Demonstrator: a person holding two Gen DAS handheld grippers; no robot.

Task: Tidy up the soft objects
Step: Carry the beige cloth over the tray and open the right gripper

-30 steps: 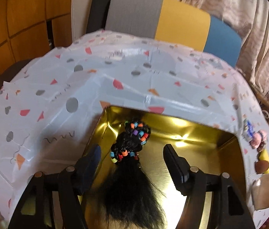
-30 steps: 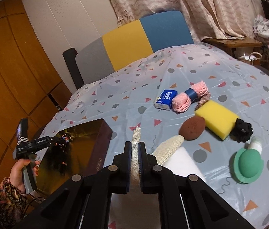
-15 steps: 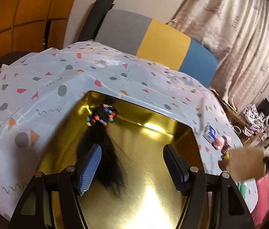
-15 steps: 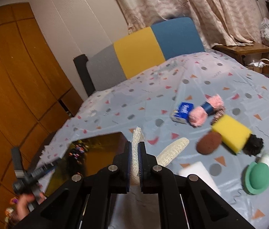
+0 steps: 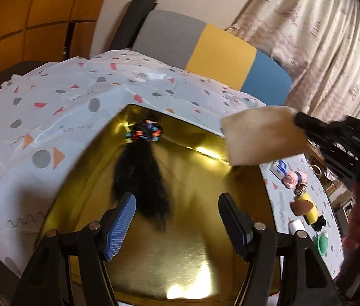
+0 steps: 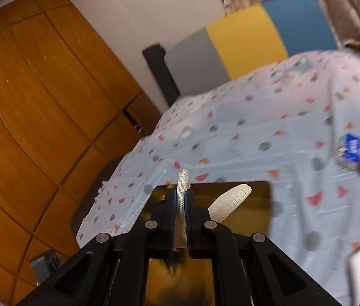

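Left wrist view: left gripper (image 5: 177,219) released, backing from hairpiece (image 5: 143,168) inside gold tray (image 5: 205,242); right gripper (image 6: 180,219) now brings clamped loofah (image 5: 264,137) above tray.

Home room; curtains (image 5: 315,33); wooden wardrobe (image 6: 39,107); tablecloth (image 6: 269,132); cushioned chair (image 5: 205,48)

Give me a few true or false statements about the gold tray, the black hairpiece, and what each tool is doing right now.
1. The black hairpiece with coloured beads lies inside the shiny gold tray. True.
2. The left tool is clamped on the hairpiece. False: its jaws stand open and hold nothing.
3. The right tool grips a beige mesh bath mitt. True.
4. The yellow sponge block is in the tray. False: it sits on the patterned tablecloth.
5. The mitt rests flat in the tray. False: it hangs in the air.
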